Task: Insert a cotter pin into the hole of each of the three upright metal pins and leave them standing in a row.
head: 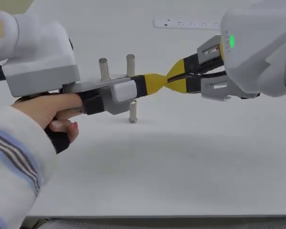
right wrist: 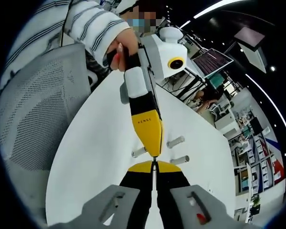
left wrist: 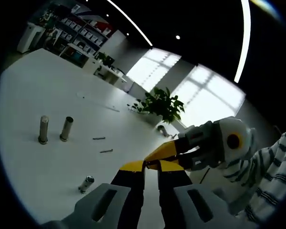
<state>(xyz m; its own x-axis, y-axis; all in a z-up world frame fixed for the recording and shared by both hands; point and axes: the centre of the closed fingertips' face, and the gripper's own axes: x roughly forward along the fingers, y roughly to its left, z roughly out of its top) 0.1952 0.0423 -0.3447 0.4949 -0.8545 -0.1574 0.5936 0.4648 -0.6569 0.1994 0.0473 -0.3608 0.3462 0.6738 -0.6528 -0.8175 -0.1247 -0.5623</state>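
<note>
Head view: the left gripper point(head: 160, 82), held in a hand point(head: 52, 112), and the right gripper point(head: 170, 80) meet tip to tip above a white table point(head: 181, 167). Behind them stand the back-left pin point(head: 103, 68) and the back-right pin point(head: 130, 64). The front pin point(head: 132, 112) stands just under the left gripper, which hides its top. This looks like a handover or re-grip of a cotter pin between the tongs. The next move calls for lining it up with a pin's hole and pushing it through.

Left gripper view: its jaws show a narrow gap, with the right gripper's tip at that gap. I cannot tell whether they clamp anything. A sliver point(left wrist: 99, 138) and another sliver point(left wrist: 106, 150) lie on the table near the pins, probably spare cotter pins.

Right gripper view: its jaws are pressed together, touching the left gripper's tip. A thin line at the tips may be the cotter pin, but it is too small to be sure. No pin's hole can be made out.
</note>
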